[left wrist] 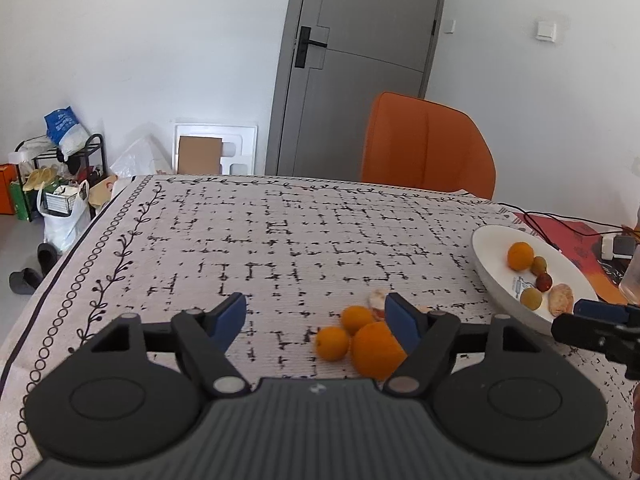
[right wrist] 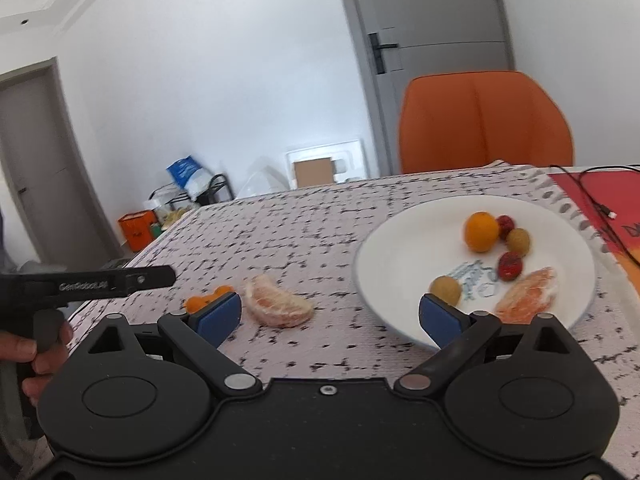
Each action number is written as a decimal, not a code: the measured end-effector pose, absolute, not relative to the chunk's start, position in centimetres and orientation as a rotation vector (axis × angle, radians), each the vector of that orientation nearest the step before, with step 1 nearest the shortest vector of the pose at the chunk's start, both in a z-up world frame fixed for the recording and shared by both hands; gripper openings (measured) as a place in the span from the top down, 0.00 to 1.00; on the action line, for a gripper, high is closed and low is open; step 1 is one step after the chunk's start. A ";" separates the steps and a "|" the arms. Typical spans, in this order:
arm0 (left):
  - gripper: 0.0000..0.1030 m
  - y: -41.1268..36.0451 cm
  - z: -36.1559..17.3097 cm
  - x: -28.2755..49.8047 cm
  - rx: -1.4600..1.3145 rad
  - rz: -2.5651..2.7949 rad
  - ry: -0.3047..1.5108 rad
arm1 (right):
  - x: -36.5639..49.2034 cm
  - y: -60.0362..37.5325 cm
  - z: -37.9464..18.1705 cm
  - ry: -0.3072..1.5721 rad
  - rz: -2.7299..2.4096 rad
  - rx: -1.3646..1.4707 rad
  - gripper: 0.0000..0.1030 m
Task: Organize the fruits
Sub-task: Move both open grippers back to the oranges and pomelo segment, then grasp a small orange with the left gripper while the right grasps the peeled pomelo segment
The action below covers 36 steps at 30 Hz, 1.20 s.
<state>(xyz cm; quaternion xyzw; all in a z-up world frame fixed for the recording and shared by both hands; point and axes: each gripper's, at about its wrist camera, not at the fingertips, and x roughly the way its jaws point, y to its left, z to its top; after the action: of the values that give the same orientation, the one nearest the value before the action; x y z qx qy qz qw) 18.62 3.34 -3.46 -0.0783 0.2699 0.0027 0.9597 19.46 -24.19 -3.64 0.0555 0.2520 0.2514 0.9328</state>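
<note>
A white plate point(right wrist: 400, 248) holds an orange point(right wrist: 481, 231), small red and green-brown fruits and a peeled citrus piece point(right wrist: 528, 296); the plate also shows in the left wrist view point(left wrist: 490, 248). Three oranges point(left wrist: 374, 350) lie on the cloth, with a peeled citrus segment point(right wrist: 278, 306) beside them. My left gripper point(left wrist: 318, 316) is open and empty, its right finger by the biggest orange. My right gripper point(right wrist: 330, 316) is open and empty, between the loose segment and the plate's near rim.
A patterned tablecloth point(left wrist: 280, 240) covers the table. An orange chair point(left wrist: 426, 148) stands at the far side. A red mat with black cables point(right wrist: 592, 200) lies right of the plate. Bags and a rack point(left wrist: 60, 184) stand on the floor at left.
</note>
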 end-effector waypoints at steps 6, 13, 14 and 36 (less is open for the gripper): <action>0.51 3.7 -4.3 18.9 -0.170 -0.014 0.577 | 19.7 -22.3 -4.0 0.540 0.570 0.073 0.20; 0.61 3.7 -5.6 19.6 -0.183 -0.032 0.608 | 20.4 -20.5 -4.5 0.570 0.604 0.035 0.29; 0.62 3.8 -5.7 19.7 -0.188 -0.034 0.612 | 20.5 -20.4 -4.6 0.575 0.606 0.031 0.30; 0.80 4.5 -6.2 20.1 -0.193 -0.065 0.623 | 22.6 -17.8 -5.2 0.597 0.635 -0.025 0.38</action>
<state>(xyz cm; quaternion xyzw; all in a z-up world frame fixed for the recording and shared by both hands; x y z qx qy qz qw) 20.13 4.54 -6.22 -0.0950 0.3062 -0.0317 0.9467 22.55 -17.76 -5.20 -0.0123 0.2891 0.3076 0.9065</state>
